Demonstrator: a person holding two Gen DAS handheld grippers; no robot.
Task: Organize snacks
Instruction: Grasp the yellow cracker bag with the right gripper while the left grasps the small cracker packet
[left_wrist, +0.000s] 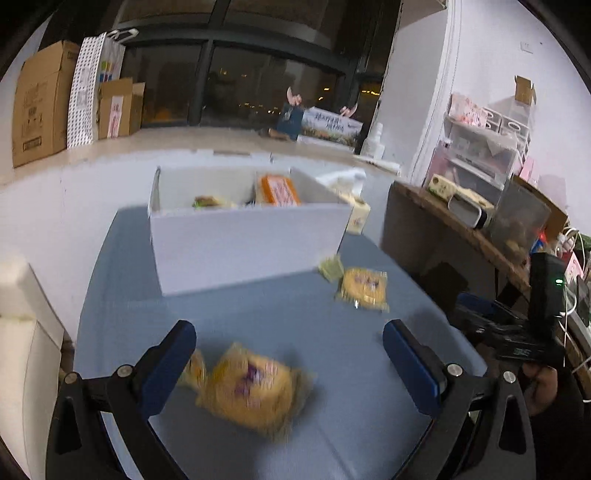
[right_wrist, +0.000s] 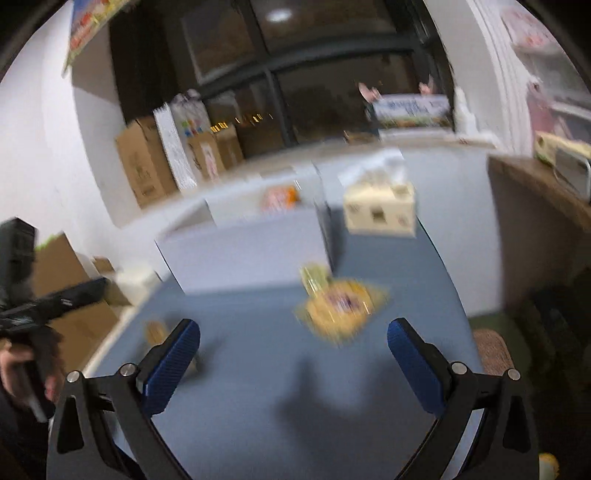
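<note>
Left gripper (left_wrist: 290, 354) jaws apart over a yellow snack packet (left_wrist: 255, 391) near the table's (left_wrist: 122, 295) front edge; only this view shows it. Right gripper (right_wrist: 293, 354) jaws apart, empty; second yellow packet (right_wrist: 341, 308) beside white box (right_wrist: 243, 254).

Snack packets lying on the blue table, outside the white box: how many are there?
4: a yellow one between the left gripper's fingers, a small one beside it, another yellow one and a green one near the box. Others may be hidden.
</note>
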